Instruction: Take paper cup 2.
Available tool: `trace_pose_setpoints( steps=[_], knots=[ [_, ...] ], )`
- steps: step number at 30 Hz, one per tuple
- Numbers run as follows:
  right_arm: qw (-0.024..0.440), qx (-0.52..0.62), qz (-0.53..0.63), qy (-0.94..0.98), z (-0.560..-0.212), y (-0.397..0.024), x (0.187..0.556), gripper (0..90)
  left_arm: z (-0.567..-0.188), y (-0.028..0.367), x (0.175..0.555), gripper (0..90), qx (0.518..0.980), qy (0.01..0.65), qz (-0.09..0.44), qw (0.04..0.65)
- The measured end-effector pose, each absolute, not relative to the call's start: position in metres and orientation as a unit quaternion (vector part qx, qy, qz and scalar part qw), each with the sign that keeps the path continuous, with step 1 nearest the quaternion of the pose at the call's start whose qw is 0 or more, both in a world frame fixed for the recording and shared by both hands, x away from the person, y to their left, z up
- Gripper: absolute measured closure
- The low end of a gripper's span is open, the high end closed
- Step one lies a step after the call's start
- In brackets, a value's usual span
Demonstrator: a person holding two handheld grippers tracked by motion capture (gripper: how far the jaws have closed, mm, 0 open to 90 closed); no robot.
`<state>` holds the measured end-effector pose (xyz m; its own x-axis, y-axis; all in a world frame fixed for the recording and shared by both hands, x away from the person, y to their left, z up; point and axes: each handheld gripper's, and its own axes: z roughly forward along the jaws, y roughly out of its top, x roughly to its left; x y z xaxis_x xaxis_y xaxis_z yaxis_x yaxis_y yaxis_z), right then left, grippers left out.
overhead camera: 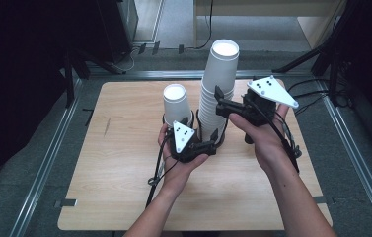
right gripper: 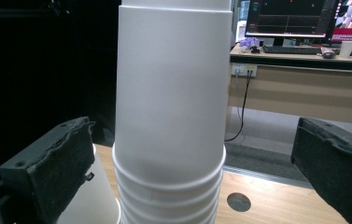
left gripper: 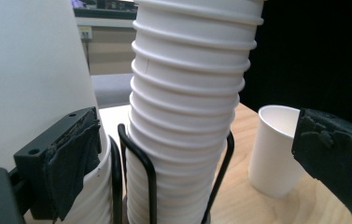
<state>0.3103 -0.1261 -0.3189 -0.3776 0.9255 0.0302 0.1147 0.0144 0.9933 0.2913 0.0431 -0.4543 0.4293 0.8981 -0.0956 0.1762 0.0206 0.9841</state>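
Cup stack (right gripper: pixel 171 116) stands between right gripper's (right gripper: pixel 190 172) jaws (untouched).

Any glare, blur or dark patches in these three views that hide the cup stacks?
High view: the tall cup stack top is blown out white, surroundings very dark. Left gripper view: stack ribs sharp, left side washed pale by the short stack. Right gripper view: cup wall evenly lit, monitor behind slightly soft.

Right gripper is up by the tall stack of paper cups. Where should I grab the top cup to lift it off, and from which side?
Grip the top cup on its smooth side wall, above the ribbed rims of the stack, coming level from the near-right side where the right gripper already faces it. The cup sits upside down with its narrow base up, and the open jaws straddle it, so closing there should take one cup alone.
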Motion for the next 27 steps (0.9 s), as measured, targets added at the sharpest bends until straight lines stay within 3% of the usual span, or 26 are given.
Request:
trace_pose_setpoints(
  steps=[13, 27],
  knots=[
    [0.341, 0.418, 0.553, 0.635, -0.309, -0.122, 0.341, 0.0, -0.454, 0.023, 0.306, 1.4, 0.629, 0.436, 0.343, 0.544],
    [0.305, 0.410, 0.565, 0.647, -0.323, -0.108, 0.361, 0.0, -0.449, 0.010, 0.326, 1.6, 0.626, 0.450, 0.370, 0.519]
  ],
)
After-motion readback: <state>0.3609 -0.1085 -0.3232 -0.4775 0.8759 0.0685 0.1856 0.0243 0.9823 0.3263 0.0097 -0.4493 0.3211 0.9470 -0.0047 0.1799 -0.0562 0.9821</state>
